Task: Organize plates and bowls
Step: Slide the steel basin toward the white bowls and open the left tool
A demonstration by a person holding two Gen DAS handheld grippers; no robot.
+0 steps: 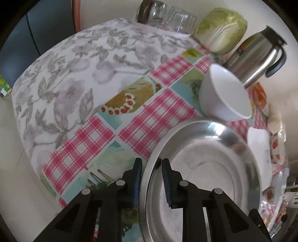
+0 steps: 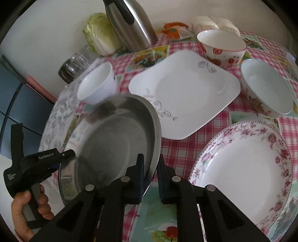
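Observation:
A steel plate (image 1: 204, 167) (image 2: 115, 141) is held tilted above the table. My left gripper (image 1: 151, 163) is shut on its near-left rim. My right gripper (image 2: 150, 160) straddles its right rim with the jaws close around it. A plain white bowl (image 1: 223, 95) (image 2: 96, 87) sits just beyond the steel plate. In the right wrist view a square white plate (image 2: 184, 93) lies mid-table, a round floral plate (image 2: 245, 167) lies at the right, and a strawberry bowl (image 2: 221, 46) and a flowered bowl (image 2: 266, 87) stand behind.
A steel thermos jug (image 1: 257, 57) (image 2: 130, 24), a cabbage (image 1: 221, 29) (image 2: 100, 33) and glass jars (image 1: 163, 16) stand along the back wall. A grey floral cloth (image 1: 74, 74) covers the table's left part. The table edge runs along the left.

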